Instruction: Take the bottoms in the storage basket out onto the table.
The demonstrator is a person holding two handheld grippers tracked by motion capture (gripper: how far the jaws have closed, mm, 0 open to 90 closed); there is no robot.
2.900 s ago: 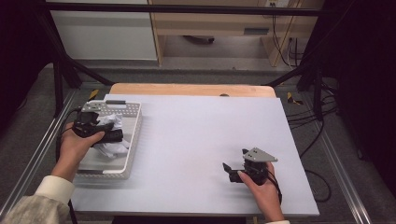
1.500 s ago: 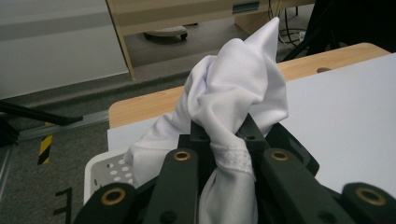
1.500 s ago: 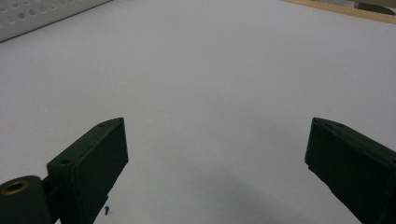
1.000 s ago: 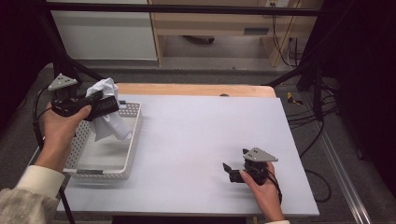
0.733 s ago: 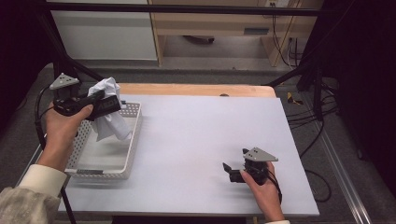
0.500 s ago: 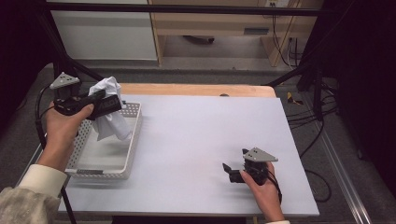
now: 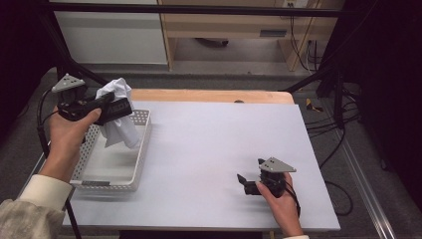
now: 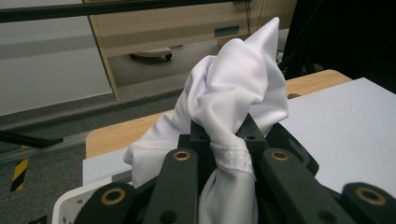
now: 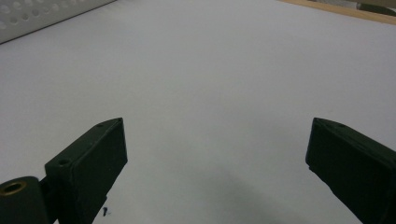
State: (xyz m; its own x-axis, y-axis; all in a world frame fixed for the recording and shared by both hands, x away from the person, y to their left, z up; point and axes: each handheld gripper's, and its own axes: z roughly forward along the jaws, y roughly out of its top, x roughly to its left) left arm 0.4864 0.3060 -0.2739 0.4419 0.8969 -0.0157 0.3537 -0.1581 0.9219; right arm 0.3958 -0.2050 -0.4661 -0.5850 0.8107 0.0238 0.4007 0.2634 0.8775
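white cloth (image 8: 233, 88) pinched in left gripper (image 8: 224, 154); right gripper (image 9: 215, 154) gapes wide.

A white tabletop (image 7: 214, 149) is seen with a strip of light wood (image 7: 209, 95) exposed along its far edge. It is framed by black metal bars (image 7: 189, 9), one running across the top of the high view and others slanting down at both sides. Beyond the far edge, a grey floor (image 7: 224, 79) is shown. A white cabinet panel (image 7: 112, 32) stands at the back left, and beside it a light wooden cabinet (image 7: 234, 22) with an open space beneath. Black cables (image 7: 343, 119) are draped over the floor at the right. An aluminium rail (image 7: 363, 194) runs along the right side. The far left and right are left in darkness.
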